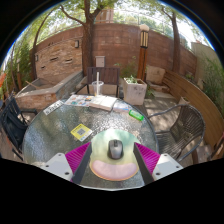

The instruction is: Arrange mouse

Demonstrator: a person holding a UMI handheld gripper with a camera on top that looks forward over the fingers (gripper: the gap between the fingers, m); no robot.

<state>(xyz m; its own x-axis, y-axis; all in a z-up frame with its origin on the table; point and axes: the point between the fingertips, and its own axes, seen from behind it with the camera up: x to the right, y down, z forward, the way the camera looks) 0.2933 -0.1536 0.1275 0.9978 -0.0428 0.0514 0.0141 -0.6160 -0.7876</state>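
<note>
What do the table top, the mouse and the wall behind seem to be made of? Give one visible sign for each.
Table top: probably glass, since it mirrors the sky.
Mouse: seemingly matte grey plastic, lying between the open gripper fingers.
Wall: brick, reddish courses.

Single view only, wide-angle, riding on the hand-held gripper [113, 157] and facing forward along its two fingers [78, 157], seen low in frame. Held above the near edge of a round glass tabletop [60, 130], angled slightly down across it. Close on the mouse [116, 149] between the fingers; far side of tabletop, brick wall [120, 45] and tree [88, 30] well beyond. No second view to share.
</note>
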